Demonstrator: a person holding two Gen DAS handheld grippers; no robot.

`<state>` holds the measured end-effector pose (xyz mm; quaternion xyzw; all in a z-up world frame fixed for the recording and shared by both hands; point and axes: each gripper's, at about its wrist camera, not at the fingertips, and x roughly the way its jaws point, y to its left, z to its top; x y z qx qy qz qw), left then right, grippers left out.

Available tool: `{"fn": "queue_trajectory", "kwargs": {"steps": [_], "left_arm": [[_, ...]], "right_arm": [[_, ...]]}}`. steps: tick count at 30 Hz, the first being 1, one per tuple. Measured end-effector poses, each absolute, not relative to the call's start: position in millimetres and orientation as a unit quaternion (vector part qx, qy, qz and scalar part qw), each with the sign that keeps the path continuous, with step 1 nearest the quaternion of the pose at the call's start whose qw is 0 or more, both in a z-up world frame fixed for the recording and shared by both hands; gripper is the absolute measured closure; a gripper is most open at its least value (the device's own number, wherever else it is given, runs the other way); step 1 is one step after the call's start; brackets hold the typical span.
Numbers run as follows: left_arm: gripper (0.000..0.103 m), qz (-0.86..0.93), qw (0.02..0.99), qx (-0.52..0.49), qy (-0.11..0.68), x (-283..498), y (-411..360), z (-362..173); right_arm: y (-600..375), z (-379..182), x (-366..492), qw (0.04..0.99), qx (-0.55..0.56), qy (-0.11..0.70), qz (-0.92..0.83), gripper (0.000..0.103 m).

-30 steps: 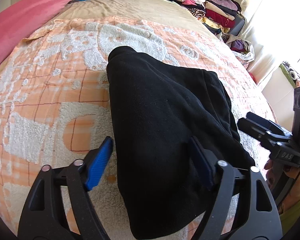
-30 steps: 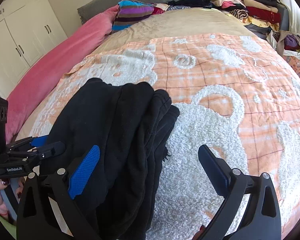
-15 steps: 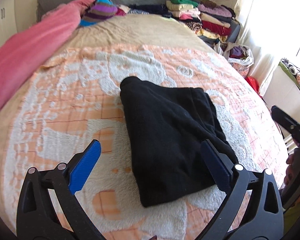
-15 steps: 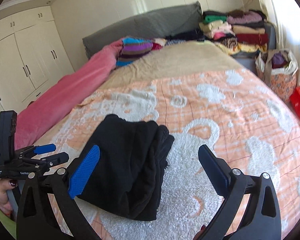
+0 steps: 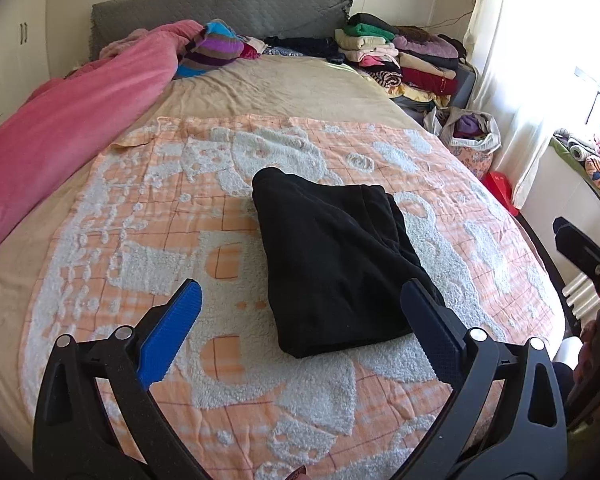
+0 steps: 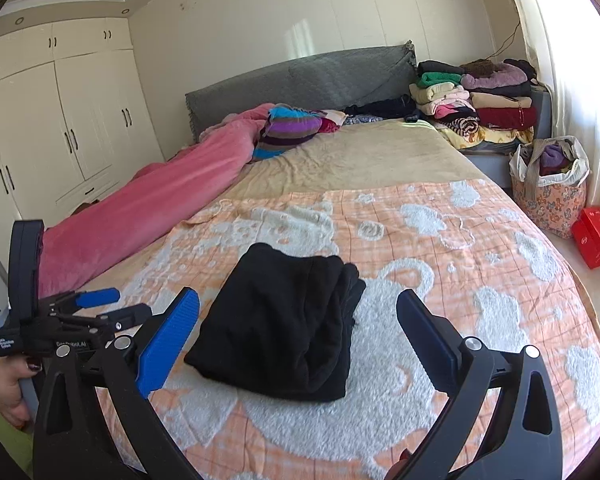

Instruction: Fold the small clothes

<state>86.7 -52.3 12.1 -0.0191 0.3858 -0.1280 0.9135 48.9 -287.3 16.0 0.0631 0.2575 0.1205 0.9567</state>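
One black garment (image 5: 332, 264) folded compact on orange-and-white blanket (image 5: 140, 240); left gripper (image 5: 300, 340) and right gripper (image 6: 296, 340) spread wide, empty, raised above; unfolded clothes likely left.

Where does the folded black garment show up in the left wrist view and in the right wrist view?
Left wrist: folded black garment sits centre, slightly right, on the orange-and-white blanket.
Right wrist: folded black garment sits centre, slightly left, between the open fingers.
Shared landmark: the grey headboard beyond it.
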Motion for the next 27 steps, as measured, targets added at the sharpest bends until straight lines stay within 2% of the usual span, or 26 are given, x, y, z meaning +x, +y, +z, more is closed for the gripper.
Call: {"fn": "queue_trajectory", "kwargs": {"steps": [16, 27], "left_arm": [[0.01, -0.122, 0.899, -0.027, 0.42, 47.7, -57.3, -5.8], [0.01, -0.102, 0.893, -0.02, 0.438, 41.6, -54.2, -15.5]], "right_arm": [[-272.8, -25.3, 26.5, 0.932, 0.043, 0.345, 0.101, 0.004], [-266.3, -29.6, 15.8, 0.929, 0.026, 0.354, 0.106, 0.004]]}}
